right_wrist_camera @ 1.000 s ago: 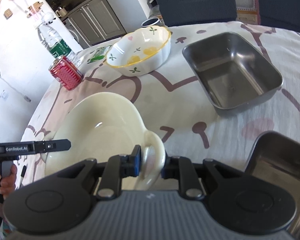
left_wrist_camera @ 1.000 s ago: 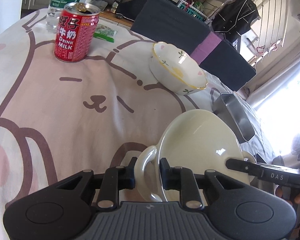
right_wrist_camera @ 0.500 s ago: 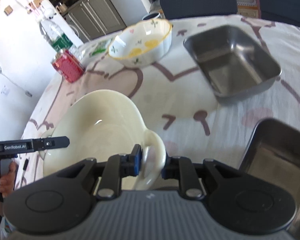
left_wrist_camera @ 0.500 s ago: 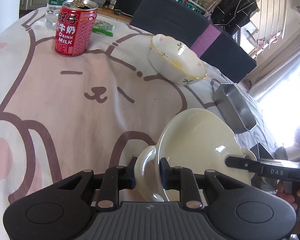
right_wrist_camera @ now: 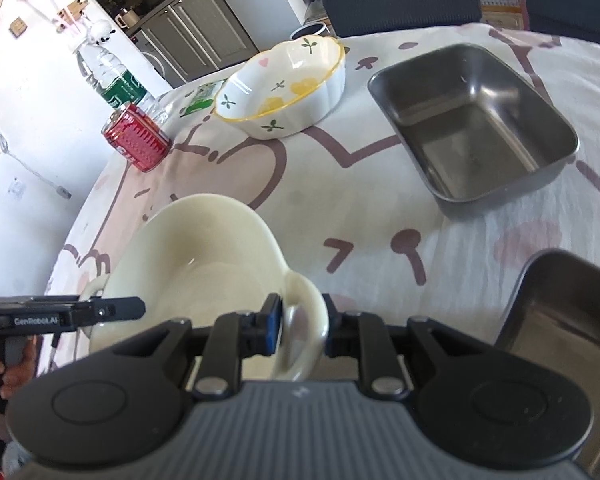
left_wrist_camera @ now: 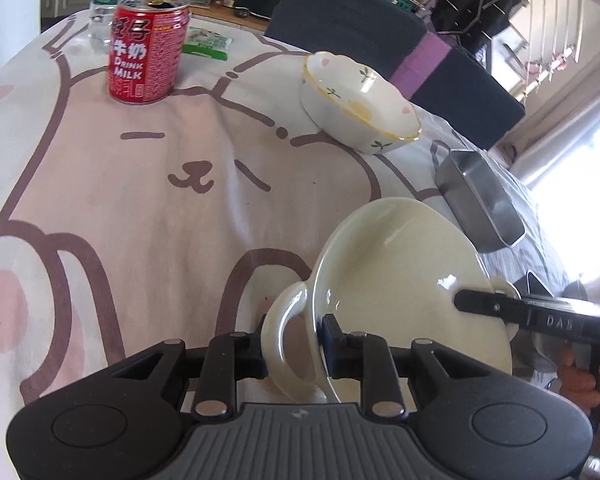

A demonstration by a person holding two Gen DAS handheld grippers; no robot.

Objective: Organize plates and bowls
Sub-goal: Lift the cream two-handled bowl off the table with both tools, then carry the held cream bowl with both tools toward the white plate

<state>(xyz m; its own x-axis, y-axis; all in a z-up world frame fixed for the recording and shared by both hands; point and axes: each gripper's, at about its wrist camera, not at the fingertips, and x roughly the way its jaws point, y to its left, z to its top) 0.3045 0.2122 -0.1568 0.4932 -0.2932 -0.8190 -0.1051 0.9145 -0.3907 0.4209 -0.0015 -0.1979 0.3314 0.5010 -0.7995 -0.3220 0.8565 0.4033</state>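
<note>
Left claw on cream bowl's handle

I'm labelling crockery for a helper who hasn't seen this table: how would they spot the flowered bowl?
On the bear-print tablecloth, look past the plain cream two-handled bowl towards the far edge. Between the red milk can and the steel tray sits the flowered bowl: white, scalloped, yellow-rimmed, with painted green sprigs and a pink heart.

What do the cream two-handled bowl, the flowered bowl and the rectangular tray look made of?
Cream bowl: likely glazed ceramic, with a glossy highlight inside. Flowered bowl: probably glazed ceramic too, its painted pattern under a shine. Rectangular tray: looks like brushed stainless steel, grey with dull reflections.
</note>
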